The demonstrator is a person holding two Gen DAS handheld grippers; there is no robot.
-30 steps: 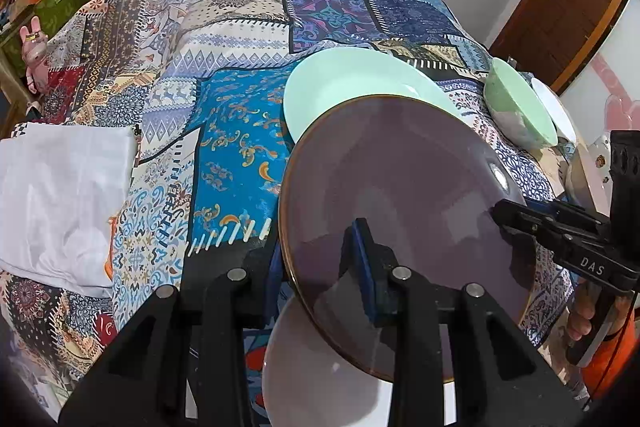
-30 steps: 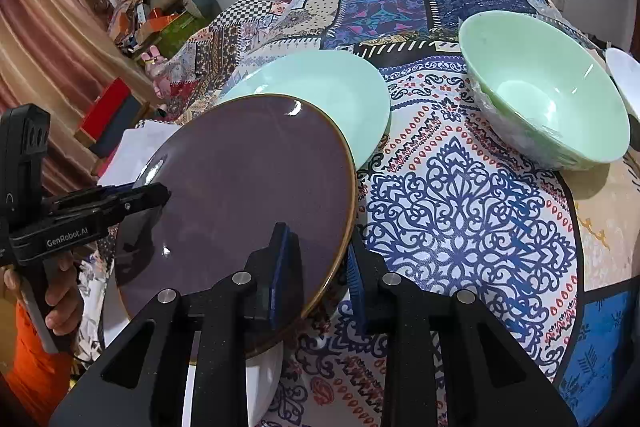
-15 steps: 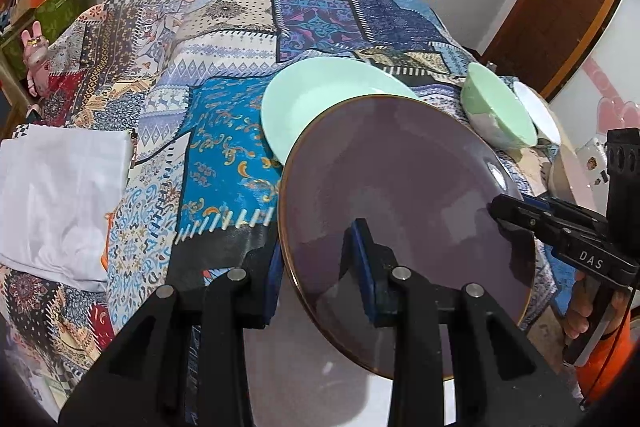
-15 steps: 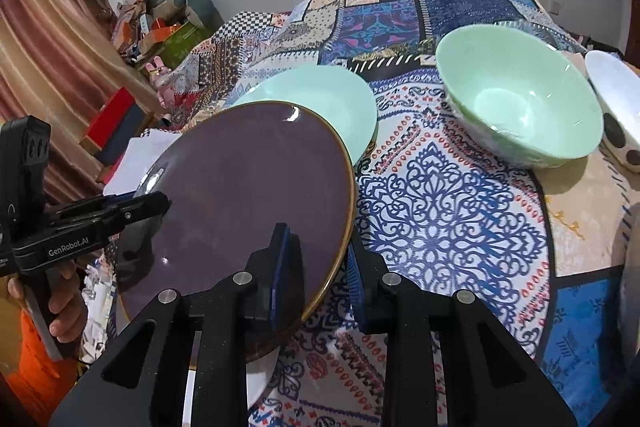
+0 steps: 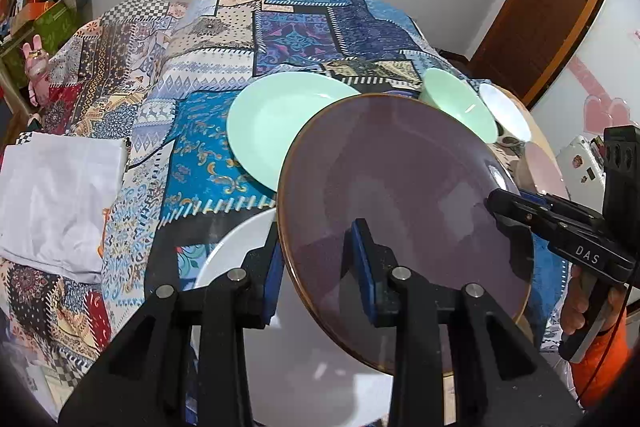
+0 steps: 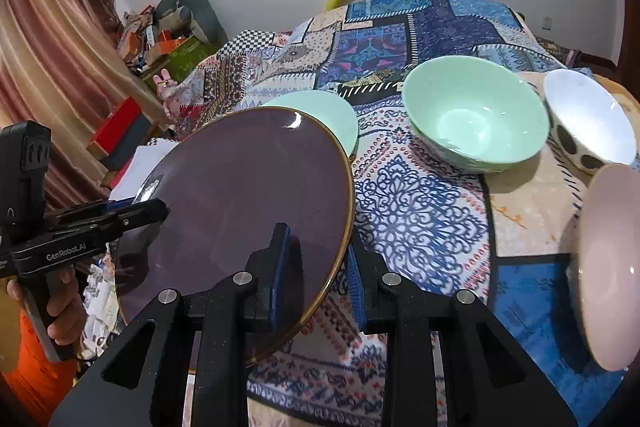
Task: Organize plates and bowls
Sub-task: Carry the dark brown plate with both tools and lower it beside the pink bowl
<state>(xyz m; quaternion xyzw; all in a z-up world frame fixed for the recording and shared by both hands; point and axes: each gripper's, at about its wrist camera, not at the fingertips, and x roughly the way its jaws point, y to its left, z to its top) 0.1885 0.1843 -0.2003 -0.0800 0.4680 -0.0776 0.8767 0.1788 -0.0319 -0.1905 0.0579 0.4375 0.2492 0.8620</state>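
We held the dark plate (image 5: 404,203) off the tabletop (image 6: 420,211), tilted, with both tools clamped on its rim: the left tool (image 5: 318,263) gripped the near left edge and the right tool (image 6: 316,263) gripped the near right edge, each with one blue pad above the plate and one below. In the left view the right tool reached in from the side, carried by a hand (image 5: 580,307) above an orange sleeve (image 5: 600,363); in the right view the left tool came in the same way from the opposite side. The raised plate blocked much of what lay behind it. Beneath it, near us, sat a white plate (image 5: 228,259), partly covered. Farther back a mint green plate (image 5: 276,123) lay flat on the patterned cloth, its near edge hidden by the dark plate. To the right stood a mint green bowl (image 6: 476,115), just beside it a white bowl with dark spots (image 6: 588,119), and nearer, at the edge of the view, a pale pink dish (image 6: 612,263). A folded white cloth (image 5: 56,195) lay far to the left.
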